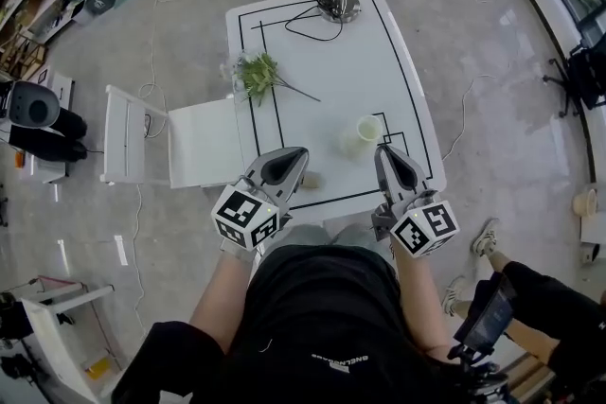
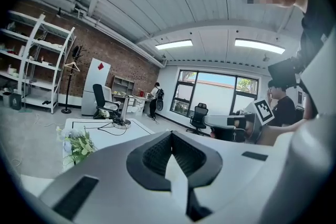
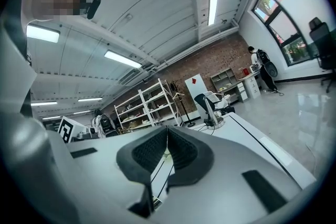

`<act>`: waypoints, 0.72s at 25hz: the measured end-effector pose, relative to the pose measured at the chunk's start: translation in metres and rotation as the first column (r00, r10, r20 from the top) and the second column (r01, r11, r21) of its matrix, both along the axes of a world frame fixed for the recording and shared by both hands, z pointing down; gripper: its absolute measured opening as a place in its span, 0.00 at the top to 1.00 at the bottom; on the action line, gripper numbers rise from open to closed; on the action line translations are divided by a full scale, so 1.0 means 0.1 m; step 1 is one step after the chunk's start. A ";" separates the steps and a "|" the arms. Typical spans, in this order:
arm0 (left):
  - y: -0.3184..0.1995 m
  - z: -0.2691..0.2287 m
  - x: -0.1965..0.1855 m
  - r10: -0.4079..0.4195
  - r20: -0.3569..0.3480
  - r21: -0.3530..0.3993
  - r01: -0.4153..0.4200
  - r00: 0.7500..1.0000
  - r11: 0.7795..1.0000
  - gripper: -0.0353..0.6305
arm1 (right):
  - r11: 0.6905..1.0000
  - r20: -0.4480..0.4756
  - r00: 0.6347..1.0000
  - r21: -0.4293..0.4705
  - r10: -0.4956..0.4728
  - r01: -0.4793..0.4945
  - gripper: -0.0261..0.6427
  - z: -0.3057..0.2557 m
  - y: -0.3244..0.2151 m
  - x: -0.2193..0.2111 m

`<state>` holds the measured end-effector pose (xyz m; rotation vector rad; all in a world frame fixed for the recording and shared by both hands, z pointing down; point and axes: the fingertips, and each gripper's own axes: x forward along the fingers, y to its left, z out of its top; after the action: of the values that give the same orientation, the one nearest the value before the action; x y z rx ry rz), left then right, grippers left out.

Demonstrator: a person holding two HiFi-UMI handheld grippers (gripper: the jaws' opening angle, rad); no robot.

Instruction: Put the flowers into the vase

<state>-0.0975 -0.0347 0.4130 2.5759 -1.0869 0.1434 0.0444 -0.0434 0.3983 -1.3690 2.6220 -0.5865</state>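
At the table's left edge lie the flowers; the vase stands right of centre, with bare tabletop between them. Near the front edge, your left gripper and right gripper are both clenched on nothing. Only the left gripper view shows the flowers side-on.

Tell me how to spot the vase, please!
Find the white table with black lines in the middle of the room. On its near right part, just ahead of the right tool, stands the vase. It is a small pale cup with an open round top, unlike the leafy green flowers at the left or the metal stand at the far end.
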 end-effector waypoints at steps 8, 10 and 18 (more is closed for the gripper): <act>-0.20 0.08 -0.18 -0.069 -0.016 -0.038 0.068 0.998 0.997 0.94 | 1.000 -0.025 1.000 0.004 0.015 -0.015 0.94 -0.03 -0.19 0.01; -0.24 0.12 -0.20 -0.087 -0.013 -0.051 0.086 0.996 0.995 0.94 | 1.000 -0.032 0.999 0.003 0.019 -0.019 0.94 -0.02 -0.25 0.04; -0.51 0.28 -0.27 -0.211 -0.020 -0.126 0.207 0.977 0.970 0.94 | 1.000 -0.035 0.999 -0.018 -0.021 0.021 0.94 0.02 -0.62 0.17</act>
<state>-0.1242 -0.0861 0.4405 2.3299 -1.2862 0.1121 0.0617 -0.1049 0.3999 -1.3708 2.6679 -0.5957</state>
